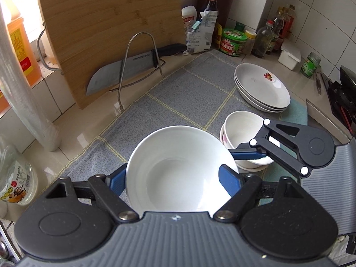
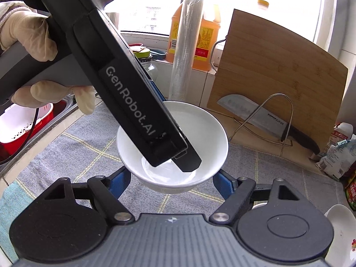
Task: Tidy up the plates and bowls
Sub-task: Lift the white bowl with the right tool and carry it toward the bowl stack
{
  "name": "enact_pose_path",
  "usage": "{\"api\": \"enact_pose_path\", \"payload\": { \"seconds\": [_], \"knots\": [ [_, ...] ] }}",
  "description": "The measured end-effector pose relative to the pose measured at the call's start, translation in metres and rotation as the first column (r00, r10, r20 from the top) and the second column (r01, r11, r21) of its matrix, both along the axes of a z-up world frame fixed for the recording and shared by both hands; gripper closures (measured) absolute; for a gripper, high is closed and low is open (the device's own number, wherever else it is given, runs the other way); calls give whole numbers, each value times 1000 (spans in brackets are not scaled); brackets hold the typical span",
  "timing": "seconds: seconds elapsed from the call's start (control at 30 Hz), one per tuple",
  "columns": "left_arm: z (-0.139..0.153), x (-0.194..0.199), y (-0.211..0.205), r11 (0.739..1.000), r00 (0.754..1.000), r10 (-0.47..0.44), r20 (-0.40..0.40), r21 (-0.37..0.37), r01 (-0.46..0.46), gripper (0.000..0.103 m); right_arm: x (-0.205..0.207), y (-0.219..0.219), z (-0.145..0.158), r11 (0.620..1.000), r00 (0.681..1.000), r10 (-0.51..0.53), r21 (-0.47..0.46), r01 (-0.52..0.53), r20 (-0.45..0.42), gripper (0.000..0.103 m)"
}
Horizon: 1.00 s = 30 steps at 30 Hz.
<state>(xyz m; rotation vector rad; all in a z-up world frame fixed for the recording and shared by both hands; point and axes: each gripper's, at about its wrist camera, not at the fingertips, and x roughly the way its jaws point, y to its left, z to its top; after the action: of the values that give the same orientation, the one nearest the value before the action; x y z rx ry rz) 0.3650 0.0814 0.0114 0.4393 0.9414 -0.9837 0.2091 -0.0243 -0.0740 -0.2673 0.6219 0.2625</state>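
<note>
Black linkage arms, blue finger pads [image 1: 229, 183], silver pivot screws, ribbed grey housing; white "GenRobot.AI" lettering on left gripper [image 2: 178, 151]; cream glove [image 2: 26, 37] on hand.

Bowl [image 1: 178, 169] on mat [image 1: 178, 93] w/ plate stack [image 1: 262, 86] behind, bowl stack [image 1: 240, 133] betw.

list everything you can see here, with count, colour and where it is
plain white ceramic bowl: one, white, gripped by left hand-held gripper
small white bowls: stacked, count unclear, right of it
white plates with red motif: about three, stacked, far right
grey checked cloth: one, covers counter
bamboo cutting board: one, tan, leaning behind
steel kitchen knife: one, black handle, in wire rack
orange oil jugs: two, by window
clear film roll: one, upright
condiment bottles and jars: several, back corner
left hand-held gripper: black, blue pads
right hand-held gripper: same, near bowl
gloved hand: cream, holding left handle
</note>
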Motion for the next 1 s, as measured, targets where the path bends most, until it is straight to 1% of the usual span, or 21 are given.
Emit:
{"api": "enact_pose_path", "payload": {
  "seconds": [0.3, 0.57, 0.77, 1.0],
  "knots": [
    [5, -17, -50, 996, 996, -89, 16, -6, 89, 19, -24, -38, 6, 995, 995, -99, 3, 98, 24, 19],
    [4, -28, -94, 983, 983, -184, 22, -18, 185, 19, -40, -72, 9, 980, 980, -198, -2, 198, 27, 19],
    [-1, -31, -117, 973, 973, -231, 7, -23, 231, 19, -45, -90, 8, 968, 968, -251, 3, 251, 15, 19],
    [-12, -34, -136, 965, 965, -260, -18, -21, 260, 19, -45, -107, 1, 956, 956, -293, 16, 294, -23, 19]
  ]
}}
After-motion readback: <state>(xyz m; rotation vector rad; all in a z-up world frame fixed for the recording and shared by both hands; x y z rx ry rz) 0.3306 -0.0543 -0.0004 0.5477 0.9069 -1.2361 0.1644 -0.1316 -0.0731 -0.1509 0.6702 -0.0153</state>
